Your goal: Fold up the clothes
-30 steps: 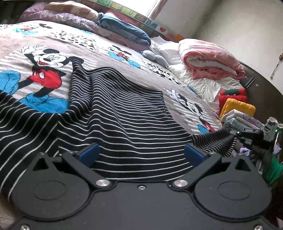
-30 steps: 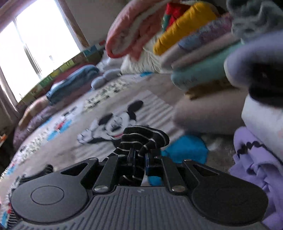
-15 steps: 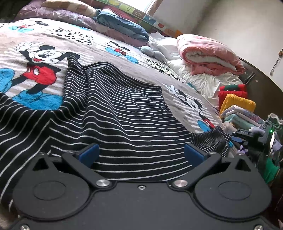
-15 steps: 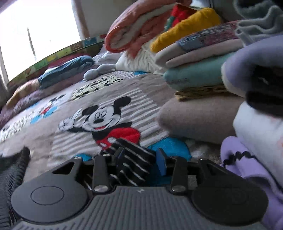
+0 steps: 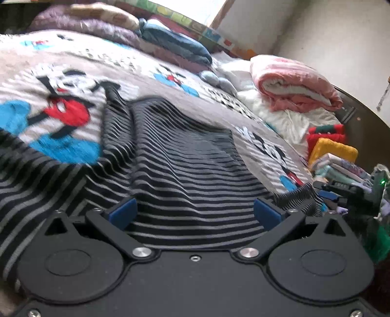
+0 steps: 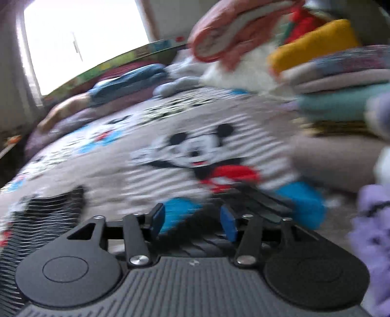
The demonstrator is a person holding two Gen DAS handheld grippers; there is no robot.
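A: Nearest first: what is the left tool (image 5: 195,212) doing?

B: It hangs low over the striped top (image 5: 185,170), spread wide and grasping nothing. The cloth runs straight out ahead of it between the two blue pads (image 5: 123,212).

A: And the top itself?

B: It lies on the bed (image 5: 170,102), stretched away from the left tool, with one sleeve off to that tool's left and a ridge of loose folds beyond the left pad. The other sleeve trails off to the right, to where the right tool (image 6: 193,220) sits.

A: Is the right tool clamped on that sleeve?

B: No. Its pads stand apart with only blurred bedspread between them. The sleeve end (image 6: 265,207) lies just ahead and to the right of it, flat on the cover. My guess is the sleeve has been laid out there to square the garment before folding.

A: Why both released at once?

B: Likely a pause between grips: the top looks spread but not yet folded, so I'd judge the task barely begun on this piece.

A: What's further out?

B: To the right tool's right, a stack (image 6: 338,90) of folded clothes, close enough that a sweeping sleeve could catch it. Beyond both tools, a rolled pink blanket (image 5: 295,83), then pillows (image 5: 80,22) by the window. Both right-view details are smeared by motion, so I wouldn't press them further.
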